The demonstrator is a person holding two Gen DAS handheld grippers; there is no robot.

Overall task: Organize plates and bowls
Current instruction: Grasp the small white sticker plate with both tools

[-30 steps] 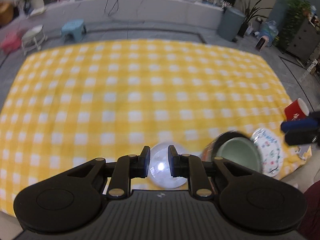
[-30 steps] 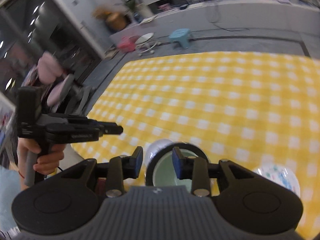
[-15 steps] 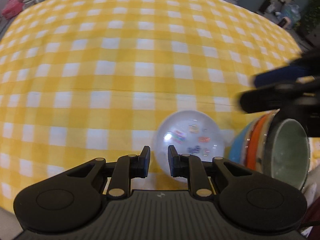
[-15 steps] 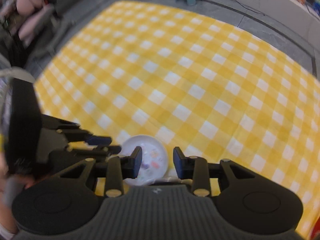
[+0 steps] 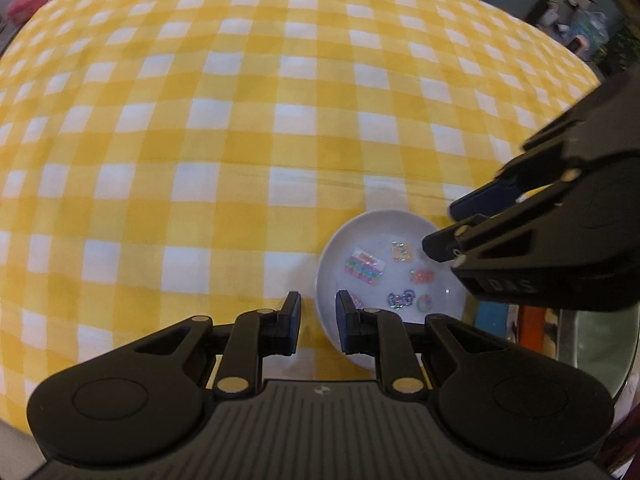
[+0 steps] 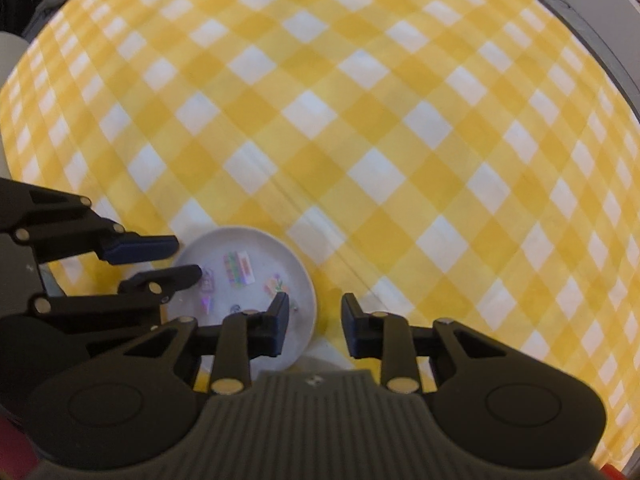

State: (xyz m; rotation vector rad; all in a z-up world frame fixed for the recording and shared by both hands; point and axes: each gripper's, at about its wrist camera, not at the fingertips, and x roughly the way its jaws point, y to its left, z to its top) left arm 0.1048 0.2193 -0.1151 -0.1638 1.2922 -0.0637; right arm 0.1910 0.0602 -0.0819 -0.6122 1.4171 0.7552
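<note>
A small white plate with coloured pictures [image 5: 390,272] lies on the yellow checked cloth [image 5: 240,128]; it also shows in the right wrist view [image 6: 248,280]. My left gripper [image 5: 318,326] is open and empty, its right finger over the plate's near left rim. My right gripper [image 6: 314,326] is open and empty, its left finger over the plate's right part; it reaches in from the right in the left wrist view [image 5: 456,228]. A stack of bowls with blue and orange bands and a green inside [image 5: 552,336] sits at lower right, mostly hidden.
The checked cloth [image 6: 360,120] covers the table far ahead. The table's near edge runs just below both grippers. Room clutter shows past the far right corner [image 5: 580,28].
Both grippers have dropped closer to the cloth and the white plate. The right gripper has moved over the plate. The bowl stack has slid to the frame edge.
</note>
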